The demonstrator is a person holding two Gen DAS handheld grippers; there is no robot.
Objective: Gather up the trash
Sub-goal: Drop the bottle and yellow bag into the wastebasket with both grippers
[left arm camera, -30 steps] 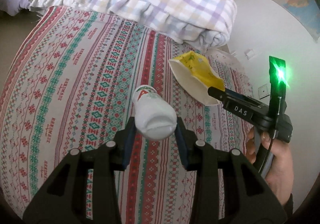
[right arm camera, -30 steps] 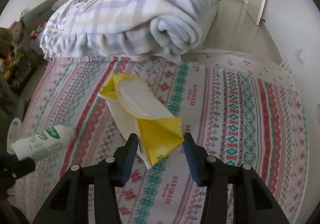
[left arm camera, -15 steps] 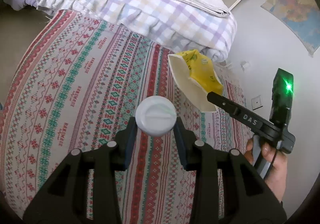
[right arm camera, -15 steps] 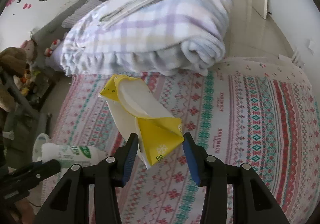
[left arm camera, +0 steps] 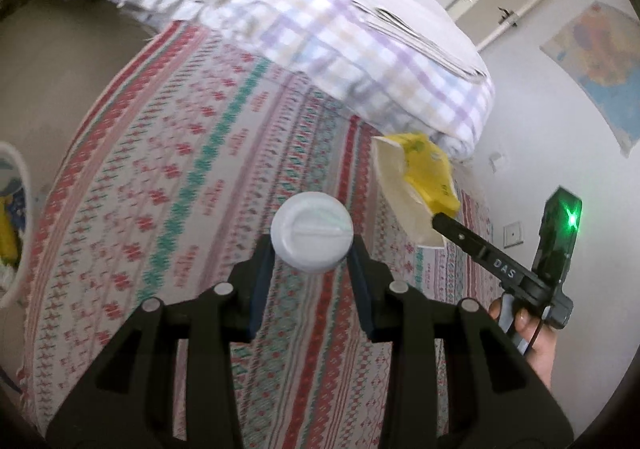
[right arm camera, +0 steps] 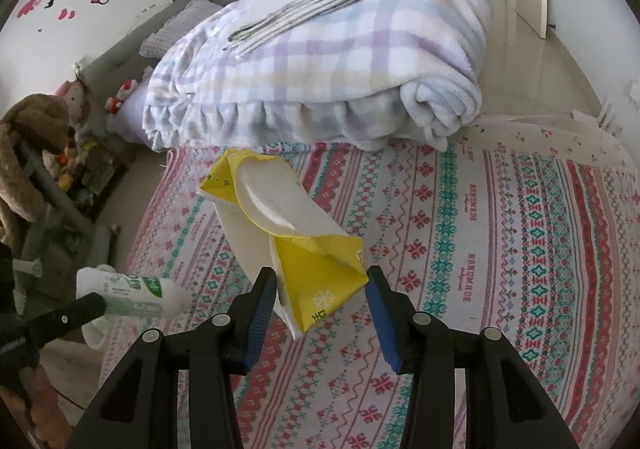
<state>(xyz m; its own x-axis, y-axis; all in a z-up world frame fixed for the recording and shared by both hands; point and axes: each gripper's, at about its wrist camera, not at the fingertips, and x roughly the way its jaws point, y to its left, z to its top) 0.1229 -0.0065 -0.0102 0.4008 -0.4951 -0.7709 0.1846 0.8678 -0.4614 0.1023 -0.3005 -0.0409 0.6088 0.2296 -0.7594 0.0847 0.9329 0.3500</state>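
The left tongs [left arm camera: 312,245] pinch a white plastic bottle [left arm camera: 312,233] with green lettering, its round end facing the left wrist camera, held in the air above the patterned bedspread [left arm camera: 168,177]. The right tongs [right arm camera: 322,291] clamp the yellow end of a yellow-and-white tissue packet [right arm camera: 280,225] (its white side flattened and curved), also lifted off the bed, in front of the folded plaid blanket [right arm camera: 320,61]. At the left edge of the left wrist view sits a white bin [left arm camera: 18,281] rim with something yellow inside.
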